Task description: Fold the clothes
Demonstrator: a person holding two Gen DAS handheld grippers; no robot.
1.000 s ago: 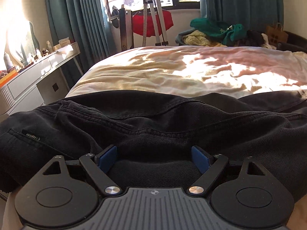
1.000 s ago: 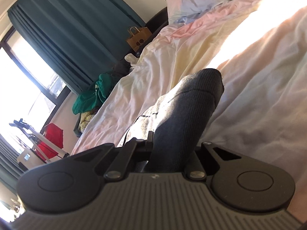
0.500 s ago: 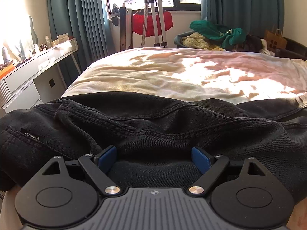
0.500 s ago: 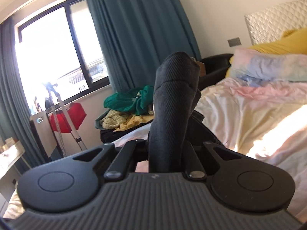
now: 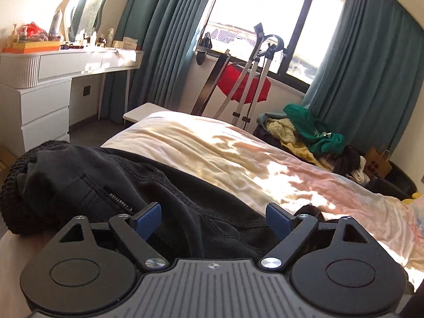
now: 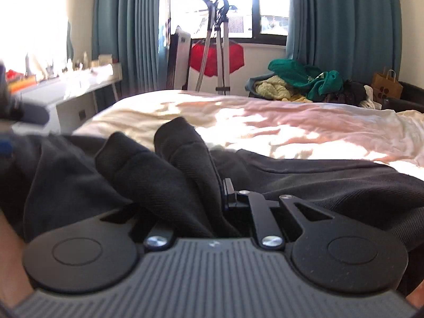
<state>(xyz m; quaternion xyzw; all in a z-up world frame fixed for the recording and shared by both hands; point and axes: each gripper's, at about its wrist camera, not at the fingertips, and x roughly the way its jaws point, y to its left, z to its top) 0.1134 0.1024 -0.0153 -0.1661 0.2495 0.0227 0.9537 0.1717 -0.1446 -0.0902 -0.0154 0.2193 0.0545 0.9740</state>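
Black trousers [image 5: 164,190] lay bunched across the near edge of the bed [image 5: 238,156]. Left tongs [image 5: 213,218] stood apart over the fabric. Right tongs [image 6: 201,193] were clamped on a raised fold of trousers.

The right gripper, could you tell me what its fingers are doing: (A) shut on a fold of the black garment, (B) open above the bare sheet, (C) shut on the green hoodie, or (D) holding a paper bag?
A: in the right wrist view, the right gripper has its fingers closed on a bunched fold of the black garment.
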